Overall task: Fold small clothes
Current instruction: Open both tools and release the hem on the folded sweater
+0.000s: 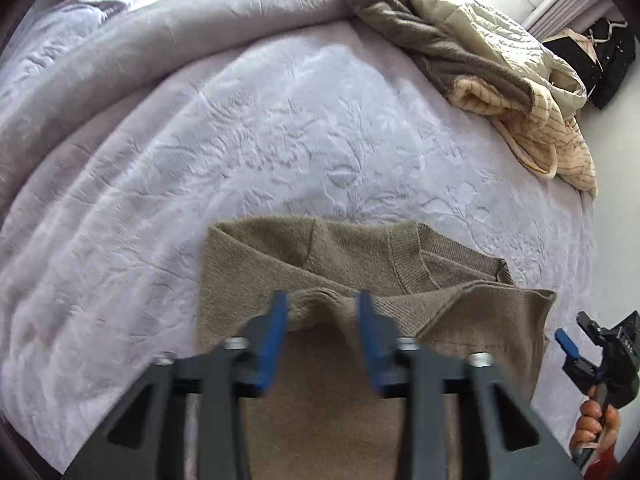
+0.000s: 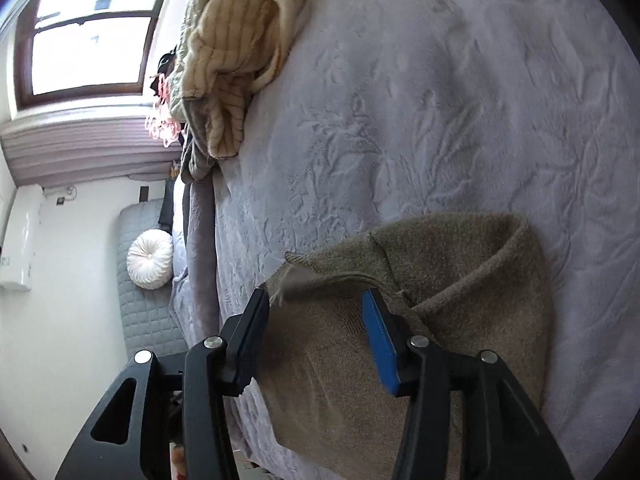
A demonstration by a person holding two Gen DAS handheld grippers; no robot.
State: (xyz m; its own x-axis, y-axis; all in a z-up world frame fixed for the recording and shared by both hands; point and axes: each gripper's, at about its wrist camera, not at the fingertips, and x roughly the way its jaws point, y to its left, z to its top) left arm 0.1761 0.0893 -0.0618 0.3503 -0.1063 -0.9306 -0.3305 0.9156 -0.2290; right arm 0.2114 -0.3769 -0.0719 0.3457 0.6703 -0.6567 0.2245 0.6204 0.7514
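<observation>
The brown knit sweater [image 1: 352,264] lies partly folded at the near edge of the bed [image 1: 280,140], its ribbed hem doubled back toward the collar. The step in hand looks like a fold mid-way; next, a grip on the raised hem edge seems needed. The left gripper [image 1: 323,312] hovers low over that hem, jaws spread, the edge between them but not pinched. The right gripper [image 2: 316,312] stands beside the sweater's right edge, spread too, holding nothing

Sweater [image 1: 360,264] matt fuzzy knit, ribbed hem; bedspread [image 1: 260,140] soft embossed plush; quilted jacket [image 1: 472,32] slight sheen
</observation>
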